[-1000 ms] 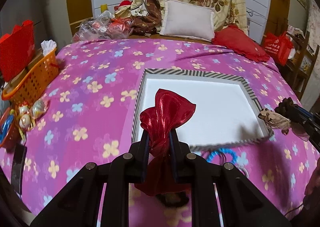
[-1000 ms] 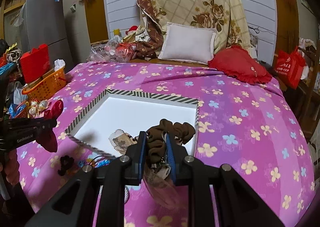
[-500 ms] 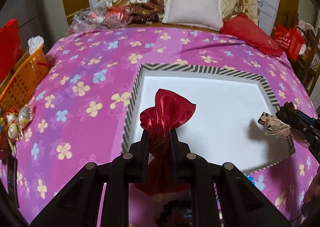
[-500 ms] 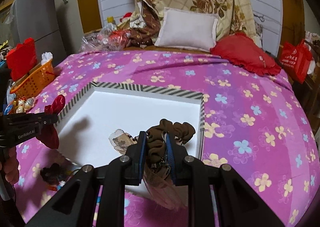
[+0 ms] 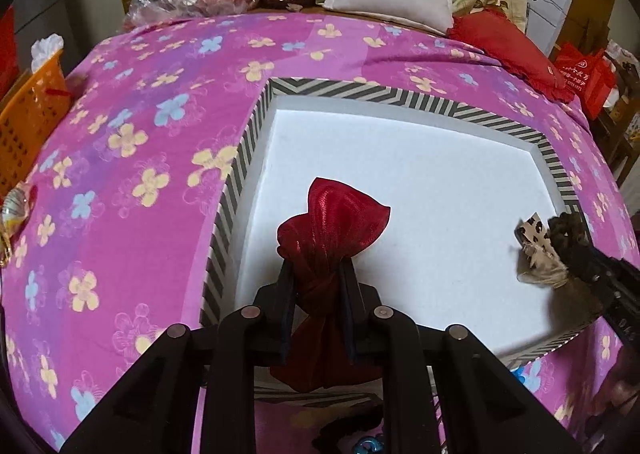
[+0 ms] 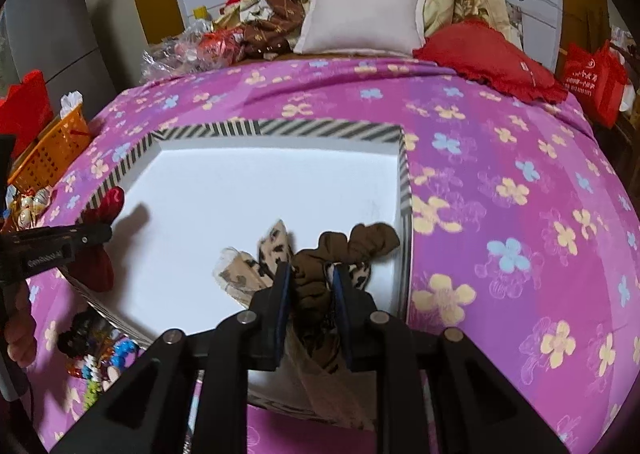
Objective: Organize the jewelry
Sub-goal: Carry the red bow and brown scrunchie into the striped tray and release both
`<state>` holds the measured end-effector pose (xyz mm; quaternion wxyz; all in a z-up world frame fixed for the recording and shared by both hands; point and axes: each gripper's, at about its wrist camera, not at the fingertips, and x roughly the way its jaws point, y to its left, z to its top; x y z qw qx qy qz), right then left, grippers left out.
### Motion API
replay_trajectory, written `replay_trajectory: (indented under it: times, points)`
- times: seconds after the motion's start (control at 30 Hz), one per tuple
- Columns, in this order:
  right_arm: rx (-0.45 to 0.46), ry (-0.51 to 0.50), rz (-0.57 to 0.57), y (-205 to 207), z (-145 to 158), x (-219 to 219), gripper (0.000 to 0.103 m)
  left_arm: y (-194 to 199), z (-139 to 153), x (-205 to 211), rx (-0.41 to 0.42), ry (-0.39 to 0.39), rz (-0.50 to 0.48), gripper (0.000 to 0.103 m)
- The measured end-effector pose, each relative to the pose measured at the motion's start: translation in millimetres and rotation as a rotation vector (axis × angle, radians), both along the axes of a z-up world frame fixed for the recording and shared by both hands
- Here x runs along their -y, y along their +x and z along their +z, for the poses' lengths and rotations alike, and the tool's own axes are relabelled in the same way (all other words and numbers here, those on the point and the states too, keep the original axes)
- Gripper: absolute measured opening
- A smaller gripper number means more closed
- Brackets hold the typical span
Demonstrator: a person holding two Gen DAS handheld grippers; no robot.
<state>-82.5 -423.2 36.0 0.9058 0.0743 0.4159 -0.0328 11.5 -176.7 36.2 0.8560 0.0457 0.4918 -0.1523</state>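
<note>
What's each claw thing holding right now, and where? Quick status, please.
Left gripper shut on shiny red fabric pouch. Right gripper shut on brown and leopard-print scrunchie bundle. Both over white striped-rim tray. Nothing blocking.

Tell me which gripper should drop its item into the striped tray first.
Probably either; marginally the left gripper. Its red satin pouch hangs over open white floor of the tray, while the right gripper holds its scrunchies near the tray's corner.

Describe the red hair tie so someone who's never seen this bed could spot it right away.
On the pink flowered bedspread lies a white tray with a striped rim. Over its near left part, the left gripper pinches the red hair tie: shiny satin, unlike the right gripper's brown and leopard ones.
</note>
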Motion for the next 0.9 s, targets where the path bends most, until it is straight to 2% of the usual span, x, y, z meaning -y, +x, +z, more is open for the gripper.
replay_trajectory:
  times: [0.07, 0.17, 0.37, 0.5, 0.6, 0.9]
  points:
    - [-0.019, 0.01, -0.008, 1, -5, 2, 0.034, 0, 0, -1, -0.003, -0.009, 0.005, 0.0]
    - [-0.023, 0.017, -0.017, -2, -7, 4, 0.043, 0, 1, -5, -0.018, -0.032, 0.018, 0.007]
    - [0.019, 0.033, -0.02, -14, 5, 0, 0.069, 1, 14, -20, -0.032, -0.136, 0.05, 0.015]
    - [0.04, 0.045, -0.012, -20, 15, -3, 0.07, -3, 29, -28, 0.0, -0.162, 0.06, 0.023]
    - [0.046, 0.047, -0.009, -24, 20, -8, 0.071, -4, 35, -34, -0.012, -0.2, 0.064, 0.03]
    - [0.083, 0.04, 0.02, -50, 39, -21, 0.075, -27, 52, -51, 0.022, -0.196, 0.068, 0.031]
